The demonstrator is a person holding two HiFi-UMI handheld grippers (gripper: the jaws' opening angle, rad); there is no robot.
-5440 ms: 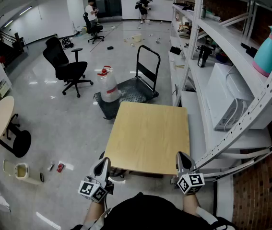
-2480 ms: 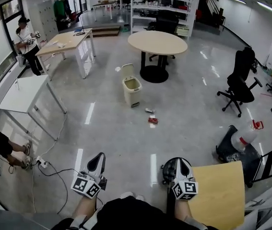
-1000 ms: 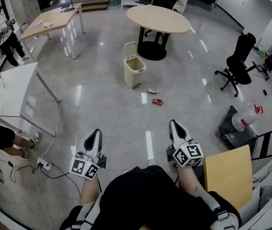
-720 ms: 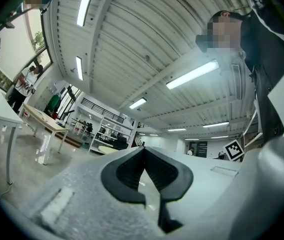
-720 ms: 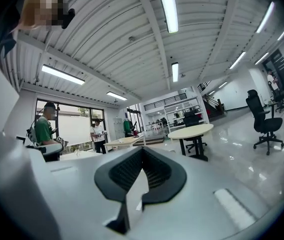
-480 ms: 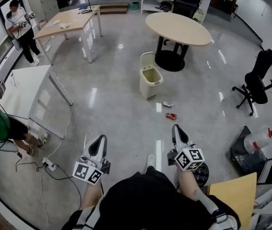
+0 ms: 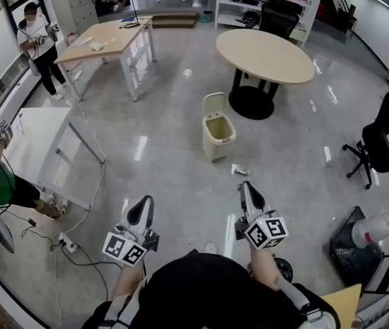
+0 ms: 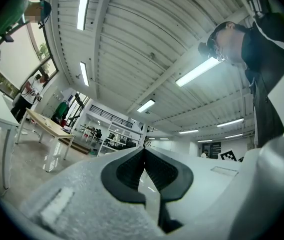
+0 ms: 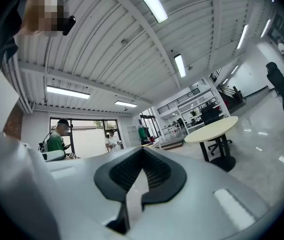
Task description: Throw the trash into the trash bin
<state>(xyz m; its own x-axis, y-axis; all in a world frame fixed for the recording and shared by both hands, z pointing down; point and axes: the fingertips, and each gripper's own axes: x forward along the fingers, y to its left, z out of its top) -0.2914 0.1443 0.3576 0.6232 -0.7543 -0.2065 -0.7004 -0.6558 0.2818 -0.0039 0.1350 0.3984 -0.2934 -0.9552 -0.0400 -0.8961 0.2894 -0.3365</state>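
Lower centre: left gripper (image 7: pixel 144 201) and right gripper (image 7: pixel 244 186) were clenched, empty. Beige open-lidded plastic trash bin (image 7: pixel 216 144) stood mid-frame, crumpled silver litter (image 7: pixel 239 171) near it.

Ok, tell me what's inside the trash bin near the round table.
The trash bin stands with its lid up; only a dim, yellowish inside shows. Its bottom is hidden by its own wall.

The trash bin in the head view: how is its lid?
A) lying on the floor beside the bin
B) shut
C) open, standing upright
C: the trash bin shows its hollow inside, and the lid stands upright at its far rim.
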